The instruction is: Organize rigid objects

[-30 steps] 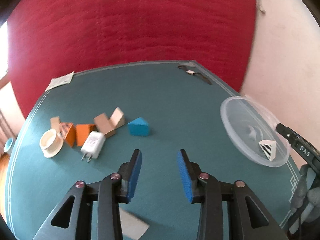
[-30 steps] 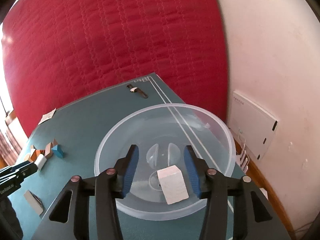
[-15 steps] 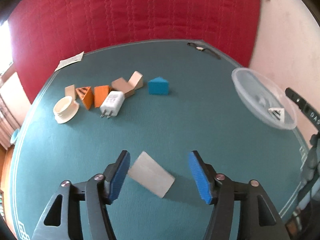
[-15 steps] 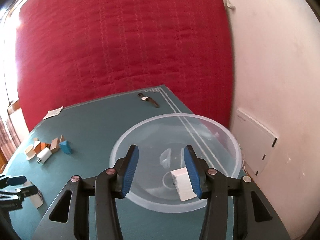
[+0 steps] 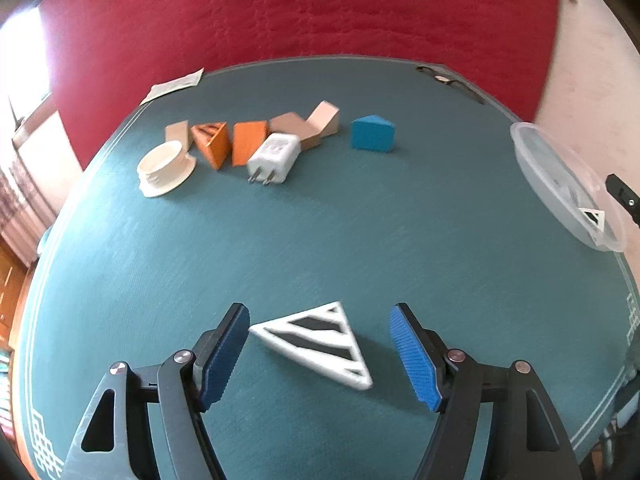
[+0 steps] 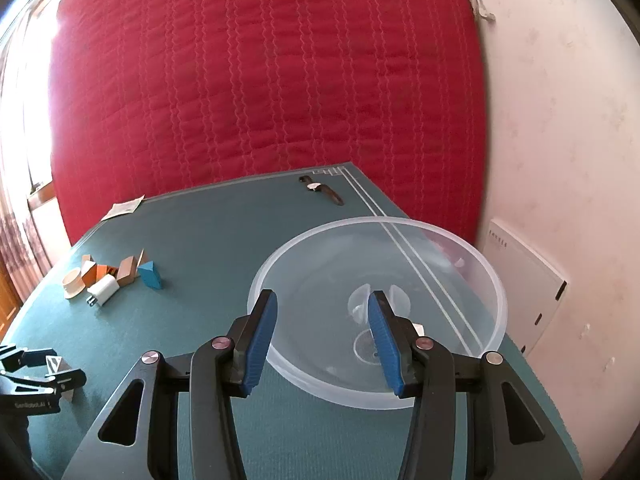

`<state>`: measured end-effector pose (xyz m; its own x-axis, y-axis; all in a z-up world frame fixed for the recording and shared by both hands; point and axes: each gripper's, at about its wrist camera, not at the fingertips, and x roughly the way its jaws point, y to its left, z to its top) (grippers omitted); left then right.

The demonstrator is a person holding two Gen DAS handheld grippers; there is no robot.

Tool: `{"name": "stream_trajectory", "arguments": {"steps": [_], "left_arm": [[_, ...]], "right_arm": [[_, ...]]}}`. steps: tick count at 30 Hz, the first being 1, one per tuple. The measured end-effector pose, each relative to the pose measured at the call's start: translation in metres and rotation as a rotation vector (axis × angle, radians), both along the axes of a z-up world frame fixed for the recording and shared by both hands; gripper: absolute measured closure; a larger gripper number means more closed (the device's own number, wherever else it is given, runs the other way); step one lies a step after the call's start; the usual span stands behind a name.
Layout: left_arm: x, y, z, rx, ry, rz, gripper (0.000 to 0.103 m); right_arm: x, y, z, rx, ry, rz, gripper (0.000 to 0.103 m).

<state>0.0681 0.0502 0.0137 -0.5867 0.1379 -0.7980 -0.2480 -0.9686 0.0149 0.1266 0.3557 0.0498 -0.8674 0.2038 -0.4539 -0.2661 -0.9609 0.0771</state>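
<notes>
Left gripper [image 5: 320,354], jaws just widened, straddles a white triangular frame [image 5: 320,342] on the near table [image 5: 360,240] (untouched), apparently lining up a pickup for the right-hand clear bowl [image 5: 532,156].

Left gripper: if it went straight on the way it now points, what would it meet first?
Most likely the white triangular block, lying on the table between the open left gripper pads; depth is uncertain.
</notes>
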Motion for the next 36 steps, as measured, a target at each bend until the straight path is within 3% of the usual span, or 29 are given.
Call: {"name": "stream_trajectory", "arguments": {"steps": [6,8,11,20,36], "left_arm": [[0.002,-0.008,-0.006,-0.001,-0.004,0.027,0.03],[0.002,-0.007,-0.004,0.007,0.011,0.021,0.048],[0.001,-0.003,-0.003,0.01,0.026,0.004,0.06],[-0.003,0.028,0.015,0.018,0.075,-0.103,0.06],[-0.019,0.169,0.066,0.111,0.186,-0.452,0.06]], "right_arm": [[0.0,-0.002,-0.001,-0.002,-0.006,0.016,0.054],[0.0,-0.003,-0.001,-0.001,-0.006,0.017,0.054],[0.001,-0.003,-0.001,-0.001,-0.006,0.019,0.054],[0.001,0.001,0.002,-0.013,0.011,-0.006,0.054],[0.005,0.032,0.011,-0.037,0.048,-0.174,0.054]]}}
